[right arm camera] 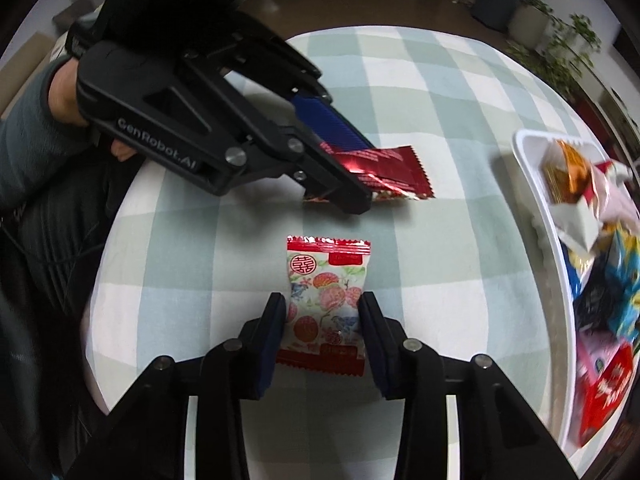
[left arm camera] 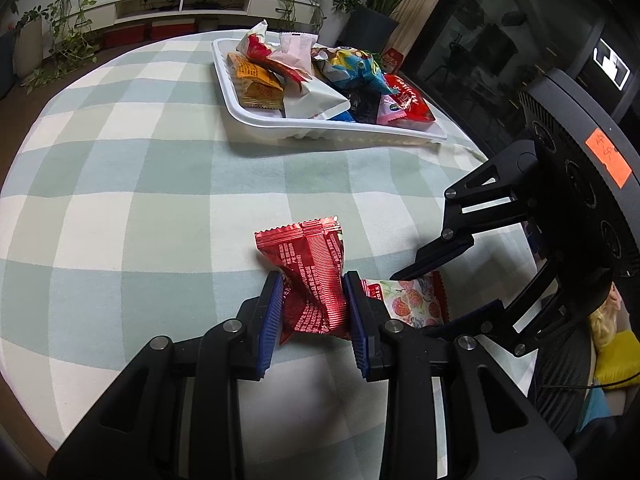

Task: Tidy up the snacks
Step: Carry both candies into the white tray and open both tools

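A red foil snack packet point(left arm camera: 308, 248) lies on the checked tablecloth, and my left gripper point(left arm camera: 313, 278) is shut on its lower half, crumpling it between the blue pads. Just right of it lies a white packet with a red floral print point(left arm camera: 412, 300); my right gripper point(left arm camera: 420, 304) straddles it from the right. In the right wrist view the right gripper point(right arm camera: 322, 300) has both pads pressed against the sides of the floral packet point(right arm camera: 326, 276), which rests flat on the cloth. Beyond it, the left gripper point(right arm camera: 362, 176) clamps the red packet point(right arm camera: 392, 168).
A white tray point(left arm camera: 320, 124) heaped with several snack packets stands at the far side of the round table, and appears at the right as the tray point(right arm camera: 532, 200) in the right wrist view. A person's sleeve point(right arm camera: 24, 152) is at the left. Plants and a low shelf stand beyond the table.
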`<action>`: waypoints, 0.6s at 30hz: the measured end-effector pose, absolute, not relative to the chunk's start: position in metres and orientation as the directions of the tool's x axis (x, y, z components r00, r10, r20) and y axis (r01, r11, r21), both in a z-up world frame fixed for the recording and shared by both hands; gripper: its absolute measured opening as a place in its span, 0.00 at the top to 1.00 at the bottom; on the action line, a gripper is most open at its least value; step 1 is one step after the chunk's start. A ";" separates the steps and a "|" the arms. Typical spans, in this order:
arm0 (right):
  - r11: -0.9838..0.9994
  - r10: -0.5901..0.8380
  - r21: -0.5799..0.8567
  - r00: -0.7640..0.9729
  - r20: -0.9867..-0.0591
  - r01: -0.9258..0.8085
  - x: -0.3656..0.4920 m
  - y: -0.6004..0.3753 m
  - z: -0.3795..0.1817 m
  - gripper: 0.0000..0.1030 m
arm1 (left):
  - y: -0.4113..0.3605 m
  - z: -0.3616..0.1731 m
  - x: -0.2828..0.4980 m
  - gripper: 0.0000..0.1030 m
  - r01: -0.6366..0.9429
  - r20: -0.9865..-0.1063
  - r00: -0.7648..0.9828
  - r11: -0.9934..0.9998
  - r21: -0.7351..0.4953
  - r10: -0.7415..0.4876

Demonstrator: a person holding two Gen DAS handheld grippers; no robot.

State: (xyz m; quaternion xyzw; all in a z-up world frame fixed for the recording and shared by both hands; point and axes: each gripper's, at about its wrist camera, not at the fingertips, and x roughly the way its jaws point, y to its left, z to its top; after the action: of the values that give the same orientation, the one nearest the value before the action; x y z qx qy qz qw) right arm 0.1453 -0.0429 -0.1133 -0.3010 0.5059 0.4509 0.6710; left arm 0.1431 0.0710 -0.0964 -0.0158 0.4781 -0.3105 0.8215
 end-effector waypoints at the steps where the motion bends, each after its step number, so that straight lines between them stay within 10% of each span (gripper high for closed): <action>1: 0.427 0.309 0.053 0.091 -0.947 -0.903 0.145 -0.045 -0.113 0.63 | 0.071 -0.096 0.143 0.72 0.498 -0.774 0.349 0.804 -0.324 -0.528; 18: 0.740 0.476 0.127 0.380 -0.793 -0.661 0.097 -0.126 -0.078 0.64 | 0.073 -0.084 0.136 0.72 0.511 -0.743 0.396 0.802 -0.311 -0.540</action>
State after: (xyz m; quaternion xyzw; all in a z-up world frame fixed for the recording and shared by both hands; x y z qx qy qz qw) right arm 0.0969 -0.1262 -0.0783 -0.1056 0.4370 0.3449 0.8240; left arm 0.1364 0.0731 -0.0837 -0.0163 0.4507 -0.3145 0.8353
